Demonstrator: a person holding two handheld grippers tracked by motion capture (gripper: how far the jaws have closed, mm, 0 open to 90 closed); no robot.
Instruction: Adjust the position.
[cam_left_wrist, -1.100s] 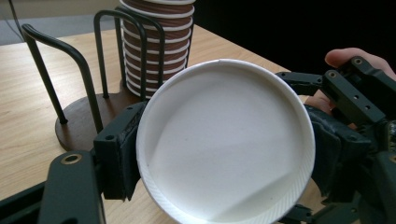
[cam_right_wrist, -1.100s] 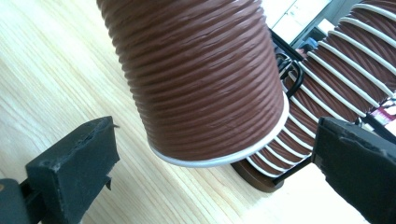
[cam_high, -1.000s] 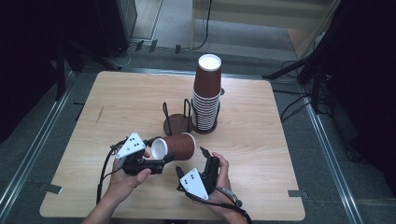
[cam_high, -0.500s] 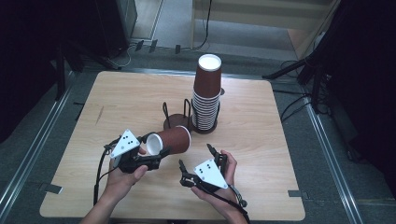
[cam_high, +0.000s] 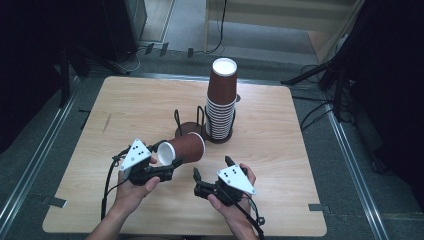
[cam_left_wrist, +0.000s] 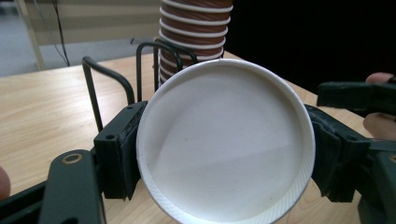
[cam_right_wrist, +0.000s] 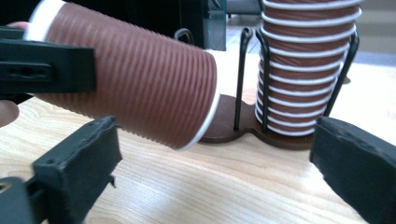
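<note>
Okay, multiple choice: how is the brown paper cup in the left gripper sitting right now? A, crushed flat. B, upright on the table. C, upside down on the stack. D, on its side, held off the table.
D: the left gripper clamps the brown paper cup at its rim, lying sideways above the table.

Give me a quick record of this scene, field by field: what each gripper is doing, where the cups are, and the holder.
left gripper: shut on single cup, held on its side, off the table
right gripper: open, nothing between its jaws
cup stack: upside down in wire holder
holder's other slot: empty
table: light wood
</note>
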